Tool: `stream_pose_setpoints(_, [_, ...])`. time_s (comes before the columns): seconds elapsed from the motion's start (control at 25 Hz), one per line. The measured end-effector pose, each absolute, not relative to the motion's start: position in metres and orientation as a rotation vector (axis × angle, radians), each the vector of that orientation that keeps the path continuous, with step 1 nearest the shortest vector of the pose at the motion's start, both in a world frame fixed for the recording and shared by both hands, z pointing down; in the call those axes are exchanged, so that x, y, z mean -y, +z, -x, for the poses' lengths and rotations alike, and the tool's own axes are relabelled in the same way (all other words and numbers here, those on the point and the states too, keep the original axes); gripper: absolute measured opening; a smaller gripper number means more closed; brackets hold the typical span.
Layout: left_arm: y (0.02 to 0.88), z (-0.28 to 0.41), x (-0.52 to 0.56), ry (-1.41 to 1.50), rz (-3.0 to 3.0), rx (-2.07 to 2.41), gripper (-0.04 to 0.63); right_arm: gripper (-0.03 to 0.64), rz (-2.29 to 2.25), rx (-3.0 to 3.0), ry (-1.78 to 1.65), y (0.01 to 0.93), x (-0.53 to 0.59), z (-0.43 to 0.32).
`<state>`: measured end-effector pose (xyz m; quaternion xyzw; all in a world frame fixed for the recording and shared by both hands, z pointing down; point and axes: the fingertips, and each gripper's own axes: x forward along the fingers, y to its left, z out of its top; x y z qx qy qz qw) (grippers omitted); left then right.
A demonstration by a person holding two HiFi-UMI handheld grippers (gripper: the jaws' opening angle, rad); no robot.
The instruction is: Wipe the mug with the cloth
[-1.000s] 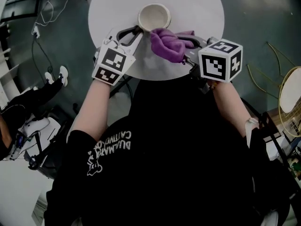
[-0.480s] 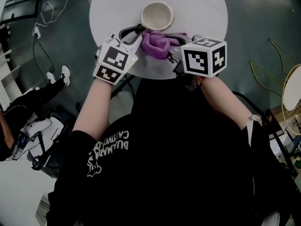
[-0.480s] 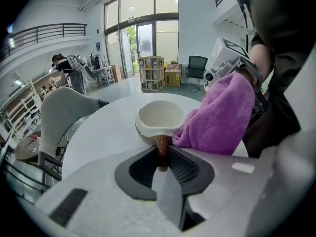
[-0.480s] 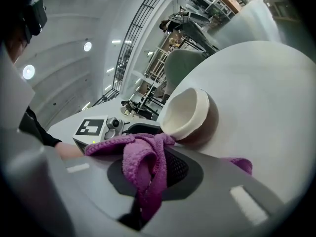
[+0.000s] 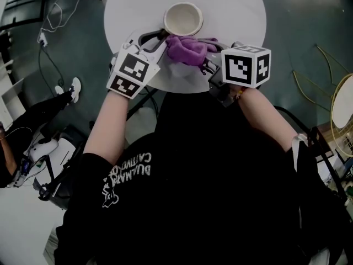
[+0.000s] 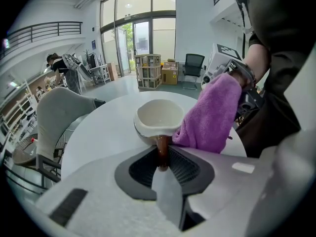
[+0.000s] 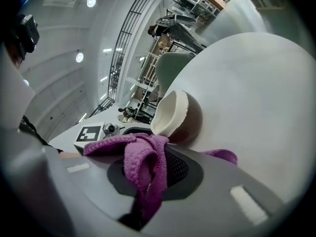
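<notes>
A mug (image 5: 183, 18), cream inside and brown outside, stands upright on the round white table (image 5: 231, 15). My left gripper (image 5: 157, 37) is shut on its brown handle (image 6: 162, 149), seen pinched between the jaws in the left gripper view. My right gripper (image 5: 208, 57) is shut on a purple cloth (image 5: 187, 49), which bunches against the mug's near right side. In the right gripper view the cloth (image 7: 143, 162) hangs out of the jaws just below the mug (image 7: 180, 115). The left gripper view shows the cloth (image 6: 210, 115) touching the mug (image 6: 159, 120).
A grey chair (image 6: 59, 112) stands beyond the table's far side. Cables (image 5: 52, 15) lie on the floor at the left, near a seated person's legs (image 5: 38, 115). A round yellow wire frame (image 5: 342, 109) sits at the right. The table's near edge is close to my body.
My right gripper has brought the cloth left and closer to the mug, and its marker cube has rolled. The left gripper and mug have stayed put.
</notes>
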<state>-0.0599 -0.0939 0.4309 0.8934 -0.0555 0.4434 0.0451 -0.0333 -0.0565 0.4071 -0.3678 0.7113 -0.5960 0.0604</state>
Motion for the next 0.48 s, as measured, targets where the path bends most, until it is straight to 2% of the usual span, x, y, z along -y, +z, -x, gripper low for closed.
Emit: stream_pose_setpoints(0.48, [0.43,0.06,0.093,1.375,-2.73,0.13,0.072,0.044,1.158,-2.079,-1.828,0.413,0.049,0.006])
